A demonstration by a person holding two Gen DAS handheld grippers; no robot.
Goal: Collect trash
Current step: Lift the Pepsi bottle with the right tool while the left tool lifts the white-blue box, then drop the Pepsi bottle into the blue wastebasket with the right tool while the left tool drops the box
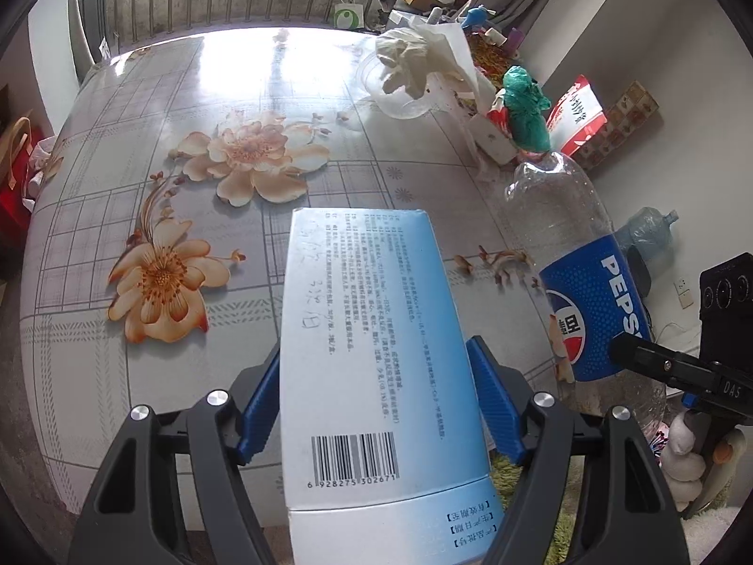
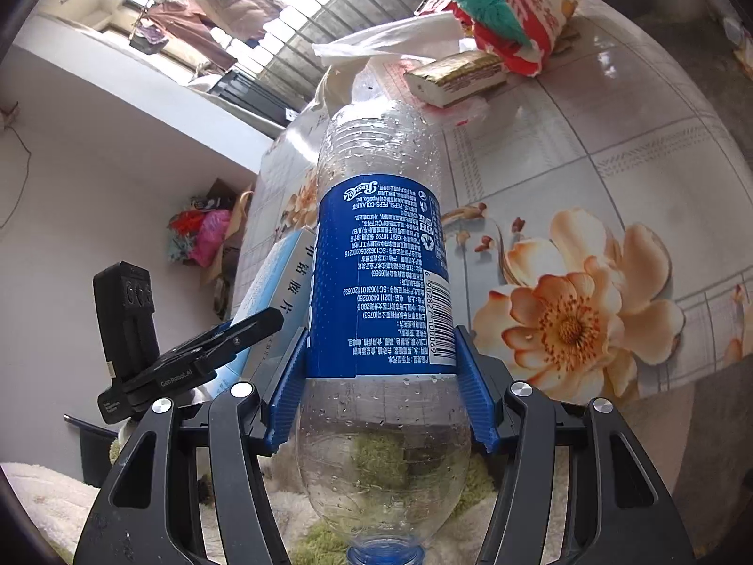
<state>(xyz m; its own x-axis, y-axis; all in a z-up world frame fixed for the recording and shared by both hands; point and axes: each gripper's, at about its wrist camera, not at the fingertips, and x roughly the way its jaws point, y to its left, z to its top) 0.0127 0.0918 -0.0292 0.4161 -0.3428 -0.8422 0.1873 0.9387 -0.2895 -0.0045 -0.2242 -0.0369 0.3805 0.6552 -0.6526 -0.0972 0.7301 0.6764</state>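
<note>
In my left claw I hold a pale blue box with a barcode near its lower end; the blue pads press on both its long sides, and the box points out over the table. My right claw grips an empty plastic bottle with a blue label, one pad on each side just at the lower edge of that label. The bottle is upside down in the grip, its blue neck nearest the camera and its base pointing out toward the table. Water drops cling to the inside of its clear wall. The bottle and the box are close side by side, apart from the tabletop with its orange flower print. Farther back on the table lies more litter: a clear plastic cup with crumpled white tissue in it, a green wad of plastic, a red and white bag, and a flat white packet. Beneath the bottle I see green shaggy carpet.
</note>
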